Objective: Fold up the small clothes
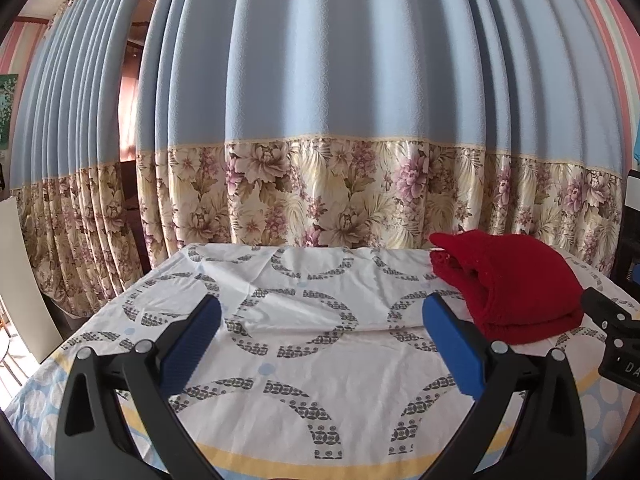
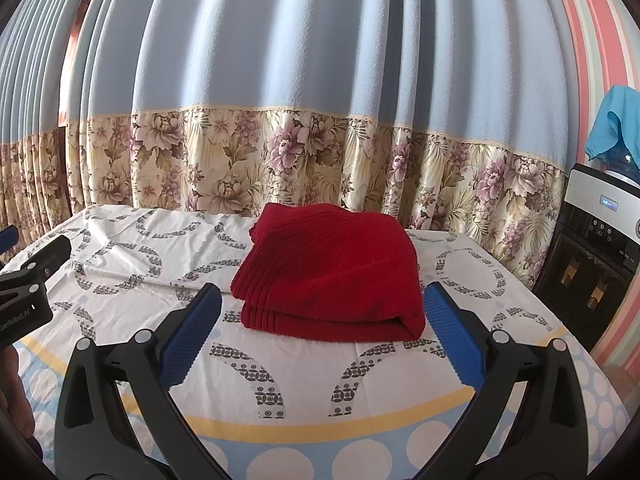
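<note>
Blue curtains [image 2: 280, 48] with a floral hem hung behind a desk [image 2: 304, 384] spread with a white cloth patterned in grey arcs. At left, the left tool [image 1: 320, 344] hovered above bare cloth, its blue-padded jaws spread wide and holding nothing. Toward the desk's far middle-right lay the red knitted garment [image 2: 332, 276], already folded into a thick, layered bundle; in the left wrist view it sat just beyond the tool's right finger. The right tool [image 2: 322, 344] faced it squarely, jaws equally wide apart and empty, the bundle lying between and just beyond its fingertips. Farther right stood a black-and-silver water dispenser [image 2: 596, 248] with a turquoise cloth [image 2: 612, 124] draped above it.

The ribbed knit looked soft, light and limp, likely to sag or unfold if lifted by a single layer; the doubled fold at its near edge appeared the surest place to pinch through all layers. The bundle's long axis seemed to run left to right across the desk, the rounded fold facing the tools and looser edges toward the curtains.
</note>
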### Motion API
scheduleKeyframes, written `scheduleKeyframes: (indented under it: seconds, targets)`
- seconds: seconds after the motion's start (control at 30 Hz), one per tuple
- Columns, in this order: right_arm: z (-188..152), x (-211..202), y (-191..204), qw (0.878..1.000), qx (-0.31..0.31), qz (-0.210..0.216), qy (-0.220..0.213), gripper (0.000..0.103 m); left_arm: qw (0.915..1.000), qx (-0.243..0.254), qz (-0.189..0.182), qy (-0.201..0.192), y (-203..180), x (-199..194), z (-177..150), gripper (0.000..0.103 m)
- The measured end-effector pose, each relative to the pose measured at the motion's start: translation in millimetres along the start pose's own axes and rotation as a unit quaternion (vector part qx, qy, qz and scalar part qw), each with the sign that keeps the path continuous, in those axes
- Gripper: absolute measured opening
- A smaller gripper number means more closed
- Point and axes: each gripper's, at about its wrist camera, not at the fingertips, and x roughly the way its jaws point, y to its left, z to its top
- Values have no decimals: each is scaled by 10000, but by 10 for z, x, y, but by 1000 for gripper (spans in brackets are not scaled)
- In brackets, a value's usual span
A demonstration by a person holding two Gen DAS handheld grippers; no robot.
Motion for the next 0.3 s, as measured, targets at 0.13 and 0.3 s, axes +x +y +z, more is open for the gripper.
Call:
scheduleKeyframes:
  seconds: [0.13,0.3]
  targets:
    - [-6,1,-13,10000,6,1,-15,100,9994,-224,-88,233,61,58,3,101]
    - [4,22,-30,10000,15,13,-12,100,9989,-190,-66,416,57,118,-2,101]
